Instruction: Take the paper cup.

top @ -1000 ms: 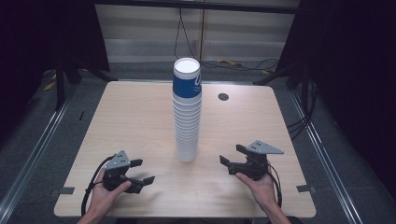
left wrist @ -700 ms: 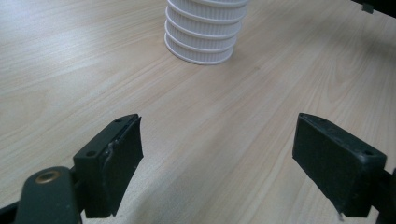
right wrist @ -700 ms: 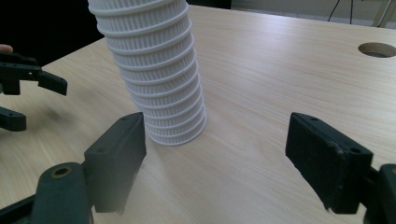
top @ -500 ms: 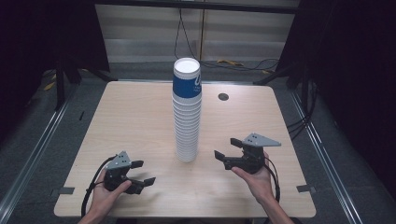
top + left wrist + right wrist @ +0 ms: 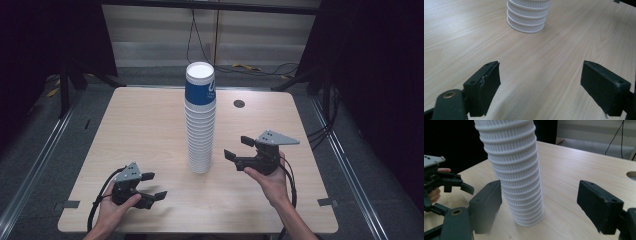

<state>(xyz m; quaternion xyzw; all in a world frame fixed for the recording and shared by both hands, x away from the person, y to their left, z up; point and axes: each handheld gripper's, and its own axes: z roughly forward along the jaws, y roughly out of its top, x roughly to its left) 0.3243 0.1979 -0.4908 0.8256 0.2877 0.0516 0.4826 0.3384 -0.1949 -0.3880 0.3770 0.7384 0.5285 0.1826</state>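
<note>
A tall stack of white ribbed paper cups point(image 5: 200, 135) stands upright in the middle of the wooden table point(image 5: 145, 125); the top cup has a blue band point(image 5: 200, 92). My right gripper point(image 5: 238, 148) hovers just right of the stack, pointing at it, open, a small gap away. Its jaws have just been closing a little, with nothing between them. In the right gripper view the stack point(image 5: 514, 170) rises ahead of the open jaws. My left gripper point(image 5: 155, 186) rests low near the front left, open and empty. The stack's base point(image 5: 527, 17) lies well ahead of it.
A round cable hole point(image 5: 239, 103) sits in the table behind and right of the stack. The left hand and its gripper point(image 5: 446, 182) appear at the left of the right gripper view. Cables point(image 5: 250, 67) run on the floor beyond the far edge.
My right gripper has risen off the table and edged left toward the cup stack. The left gripper and the stack have stayed put.
</note>
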